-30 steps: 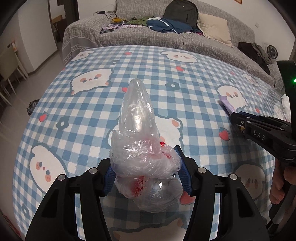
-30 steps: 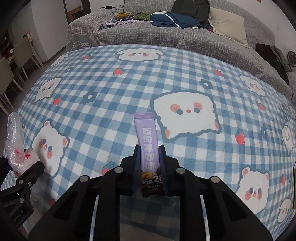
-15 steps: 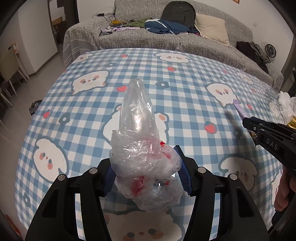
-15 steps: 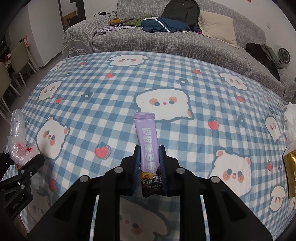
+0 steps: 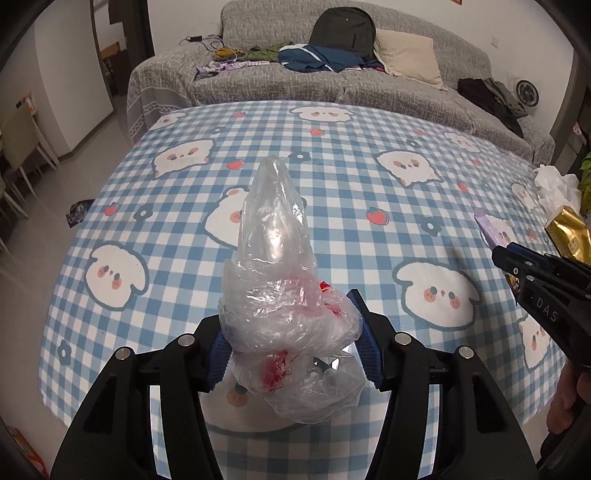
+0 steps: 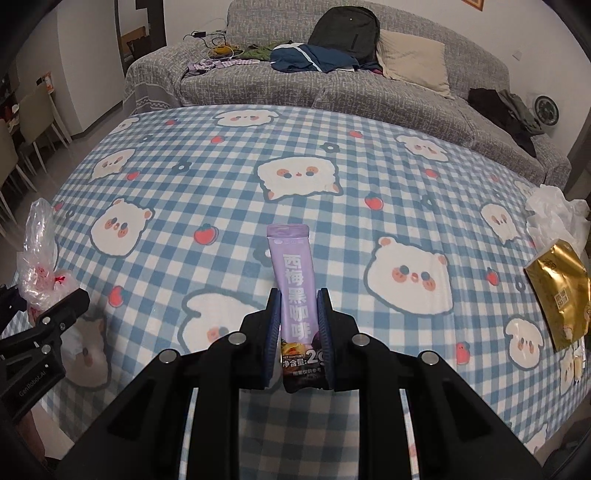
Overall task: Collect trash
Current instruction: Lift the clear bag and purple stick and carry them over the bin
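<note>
Over the checked tabletop point(image 6: 229, 184), the left gripper point(image 5: 291, 334) clamps a crumpled clear plastic bag point(image 5: 280, 280) between its fingers, while the right gripper point(image 6: 298, 328) pinches a purple coffee sachet point(image 6: 293, 295) upright.

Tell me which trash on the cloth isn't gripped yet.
The gold packet and crumpled white tissue at the right edge; the purple sachet and plastic bag are clamped.

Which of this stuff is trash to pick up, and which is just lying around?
Trash for the job:
clear plastic bag, in the left gripper
purple sachet, in the right gripper
gold packet on the table
crumpled white tissue

Just lying about:
backpack
cushion
clothes on the sofa
</note>
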Tool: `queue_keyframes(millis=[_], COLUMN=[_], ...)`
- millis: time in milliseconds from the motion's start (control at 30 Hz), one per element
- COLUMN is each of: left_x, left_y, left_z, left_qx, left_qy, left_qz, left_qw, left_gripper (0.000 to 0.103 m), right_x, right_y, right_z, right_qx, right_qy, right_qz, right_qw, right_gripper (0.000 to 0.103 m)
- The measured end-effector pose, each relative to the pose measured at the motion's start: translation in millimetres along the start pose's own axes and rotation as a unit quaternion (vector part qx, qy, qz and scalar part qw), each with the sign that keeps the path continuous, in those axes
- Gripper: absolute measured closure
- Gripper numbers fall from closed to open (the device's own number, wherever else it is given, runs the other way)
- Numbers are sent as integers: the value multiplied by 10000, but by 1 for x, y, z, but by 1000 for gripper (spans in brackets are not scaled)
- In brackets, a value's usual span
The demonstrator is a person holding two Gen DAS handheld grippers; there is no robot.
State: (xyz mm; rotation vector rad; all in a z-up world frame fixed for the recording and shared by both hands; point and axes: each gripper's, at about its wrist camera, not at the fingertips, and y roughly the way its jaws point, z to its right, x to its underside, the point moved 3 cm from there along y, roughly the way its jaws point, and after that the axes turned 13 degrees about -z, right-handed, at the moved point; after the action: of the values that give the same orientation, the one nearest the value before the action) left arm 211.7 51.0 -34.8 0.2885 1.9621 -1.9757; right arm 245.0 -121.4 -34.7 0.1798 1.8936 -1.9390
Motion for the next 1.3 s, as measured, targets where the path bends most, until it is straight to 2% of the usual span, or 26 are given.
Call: queue_keyframes(millis=[533,1300], left_x=[59,172], left_y=[-31,-45], left_z=[0,-3], left_qx=[-51,92], left_qy=[-101,-257], left_qz=[73,29], left_qw=[9999,9996], left_gripper=[47,47], right_x=[61,173], right_y=[-33,-78], right_z=[4,8], right_qx=[3,-30], right_qy=[-7,121], right_qz=[85,404], right_qw=[10000,9991], right_gripper=[83,83])
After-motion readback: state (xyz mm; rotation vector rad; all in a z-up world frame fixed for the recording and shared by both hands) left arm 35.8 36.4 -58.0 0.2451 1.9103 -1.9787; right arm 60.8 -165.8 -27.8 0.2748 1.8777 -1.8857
